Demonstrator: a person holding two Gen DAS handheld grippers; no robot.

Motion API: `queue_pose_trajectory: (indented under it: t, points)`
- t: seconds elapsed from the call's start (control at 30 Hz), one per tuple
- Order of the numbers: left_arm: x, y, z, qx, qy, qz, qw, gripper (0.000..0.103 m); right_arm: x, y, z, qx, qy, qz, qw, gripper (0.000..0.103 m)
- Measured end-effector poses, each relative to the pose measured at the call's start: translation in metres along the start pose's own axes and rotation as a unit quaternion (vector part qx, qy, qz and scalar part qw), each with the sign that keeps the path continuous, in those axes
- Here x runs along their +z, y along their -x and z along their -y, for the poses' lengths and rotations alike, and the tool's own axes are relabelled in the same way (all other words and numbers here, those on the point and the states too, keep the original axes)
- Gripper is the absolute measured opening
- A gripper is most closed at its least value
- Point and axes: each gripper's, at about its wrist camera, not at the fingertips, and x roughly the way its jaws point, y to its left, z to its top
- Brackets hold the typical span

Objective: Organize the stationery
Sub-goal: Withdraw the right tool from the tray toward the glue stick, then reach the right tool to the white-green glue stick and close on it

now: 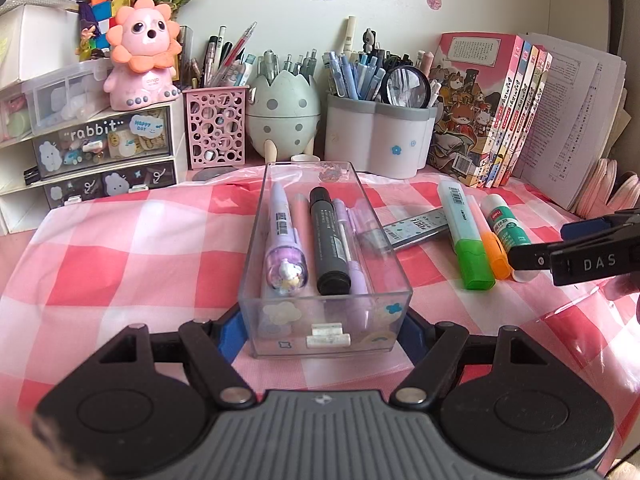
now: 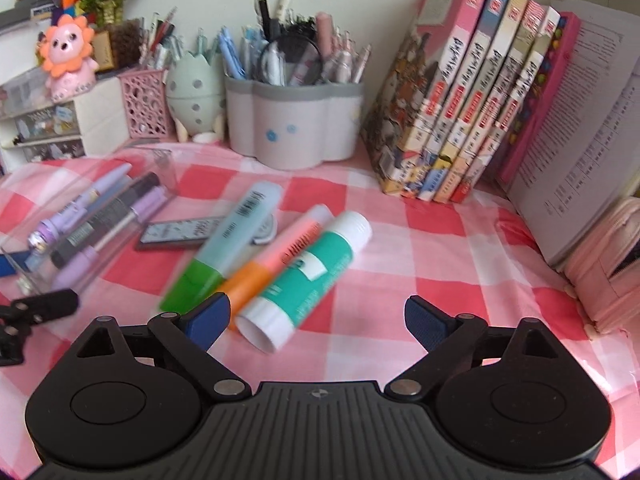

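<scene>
Left gripper (image 1: 324, 334): closed on the near end of the clear plastic tray (image 1: 256, 248); blue pads pressed against both side walls.
Right gripper (image 2: 318, 322): jaws spread wide, nothing between the pads; hangs above the checked cloth just beside the loose stationery. Left pad sits over the orange cap end, right pad over bare cloth.
Nearest to right gripper: glue stick (image 2: 308, 276), white with teal label, lying flat, base end just inside the left pad.
Beside glue stick: orange highlighter (image 2: 280, 256), touching the glue stick along its length.
Next outward: green highlighter (image 2: 228, 240), pale blue body, green cap toward the camera, alongside the orange one.
Under green highlighter: a dark flat pack with print (image 2: 180, 234), partly covered; contents not readable.
Tray contents: purple character pen (image 1: 282, 240), black marker (image 1: 326, 240), lilac pens (image 1: 352, 248), all lengthwise. Two small white pieces at the near wall, identity unclear.
Tray position: on the cloth, centre of the left wrist view, left of the loose items, well apart from them.
Surface: pink-and-white checked tablecloth (image 1: 120, 248) under clear film.
Back row: white drawer unit (image 1: 100, 152), pink lion figure (image 1: 140, 52), pink lattice pen cup (image 1: 216, 128), egg-shaped holder (image 1: 284, 116), white flower-shaped holder (image 1: 376, 136) full of pens with a magnifier.
Far right: row of upright books (image 2: 472, 92), stacked papers, pink pencil case (image 2: 608, 264).
</scene>
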Motion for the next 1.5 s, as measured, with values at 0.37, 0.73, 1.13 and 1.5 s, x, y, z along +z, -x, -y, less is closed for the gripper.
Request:
queue_pose_trajectory:
  t: [0.37,0.73,1.13,1.5]
  points:
    - [0.0,0.0,-0.001,0.0,0.0,0.0,1.0,0.049,-0.006,0.007,0.018,-0.028,0.011,-0.01,0.999,0.092]
    - [0.0,0.0,0.0,0.0,-0.001,0.0,1.0,0.049,0.007,0.011,0.015,-0.016,0.014,0.003,1.0,0.09]
    - [0.0,0.0,-0.001,0.0,-0.002,-0.001,1.0,0.049,0.021,-0.003,0.02,0.002,-0.026,-0.01,1.0,0.067]
    - [0.0,0.0,-0.001,0.0,-0.002,-0.001,1.0,0.049,0.037,-0.033,0.031,0.024,-0.068,-0.065,0.995,0.034]
